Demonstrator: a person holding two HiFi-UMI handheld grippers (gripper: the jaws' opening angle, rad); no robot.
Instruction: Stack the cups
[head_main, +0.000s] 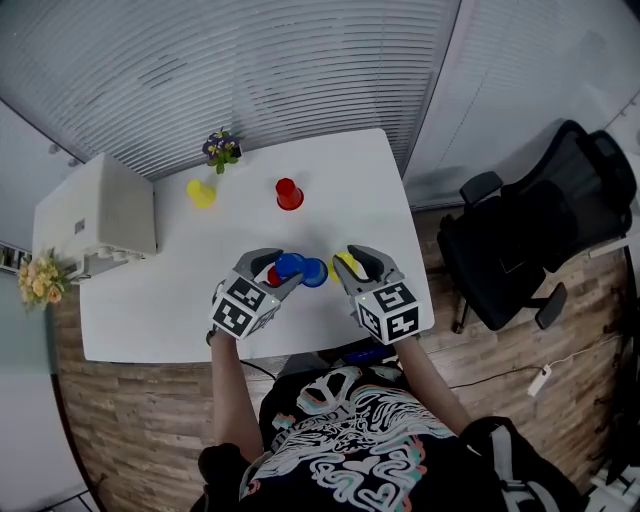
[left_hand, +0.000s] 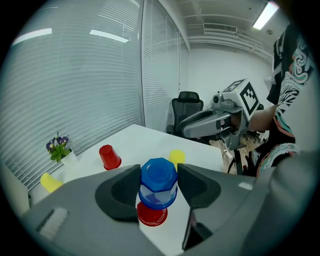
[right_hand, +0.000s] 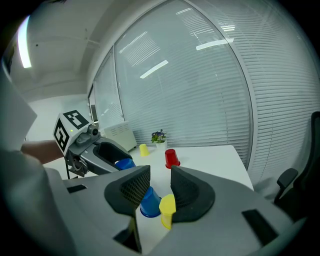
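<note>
My left gripper (left_hand: 158, 176) is shut on an upturned blue cup (left_hand: 158, 186) and holds it just above a red cup (left_hand: 151, 214) on the white table (head_main: 340, 190). In the head view this gripper (head_main: 279, 271) and its blue cup (head_main: 289, 264) are near the table's front edge. A second blue cup (right_hand: 148, 201) and a yellow cup (right_hand: 167, 210) stand on the table under my right gripper (right_hand: 160, 176). That gripper is open and hovers over them with nothing between its pads. Farther back stand another red cup (head_main: 288, 194) and another yellow cup (head_main: 200, 192).
A small pot of purple flowers (head_main: 221, 148) sits at the table's far edge by the window blinds. A white box-shaped unit (head_main: 95, 215) stands off the table's left end. A black office chair (head_main: 535, 250) is to the right.
</note>
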